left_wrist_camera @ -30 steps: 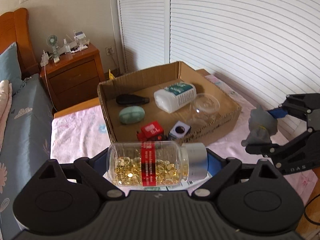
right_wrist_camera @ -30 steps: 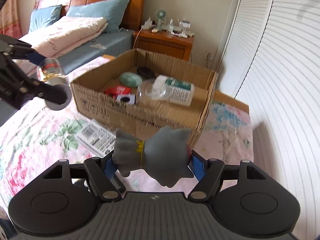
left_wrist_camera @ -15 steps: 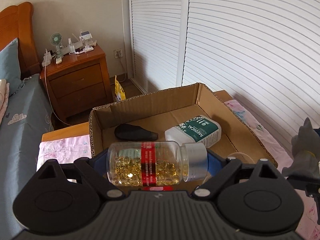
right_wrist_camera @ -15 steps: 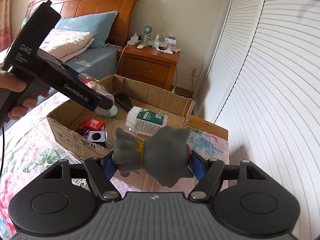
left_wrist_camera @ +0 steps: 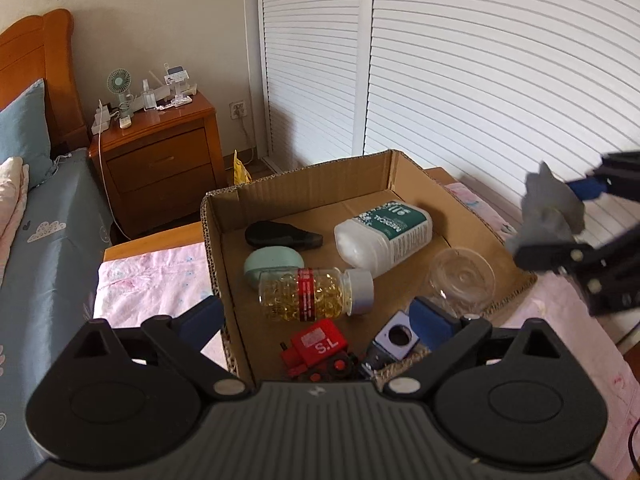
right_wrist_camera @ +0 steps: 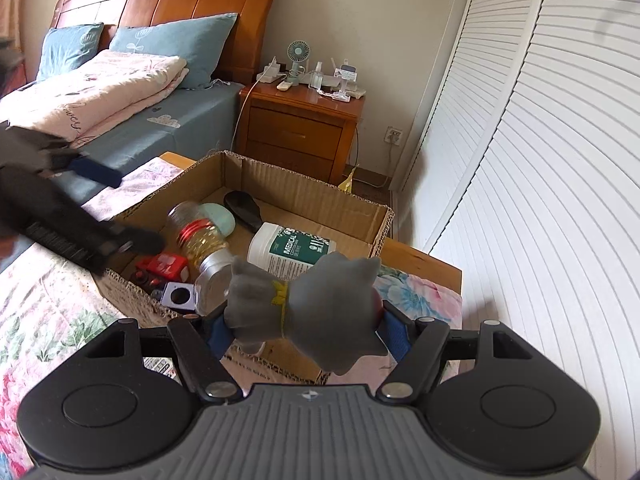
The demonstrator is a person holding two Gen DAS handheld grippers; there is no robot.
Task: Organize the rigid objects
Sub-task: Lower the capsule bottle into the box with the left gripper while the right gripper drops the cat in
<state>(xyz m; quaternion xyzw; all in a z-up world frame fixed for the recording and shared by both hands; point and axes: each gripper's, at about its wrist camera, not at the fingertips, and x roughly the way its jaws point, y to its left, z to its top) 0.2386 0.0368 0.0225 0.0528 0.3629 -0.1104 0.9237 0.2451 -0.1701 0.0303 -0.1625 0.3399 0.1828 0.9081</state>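
Only the right wrist view shows pillows (right_wrist_camera: 176, 46).

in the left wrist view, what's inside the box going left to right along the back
black case → white medical bottle → clear glass dish
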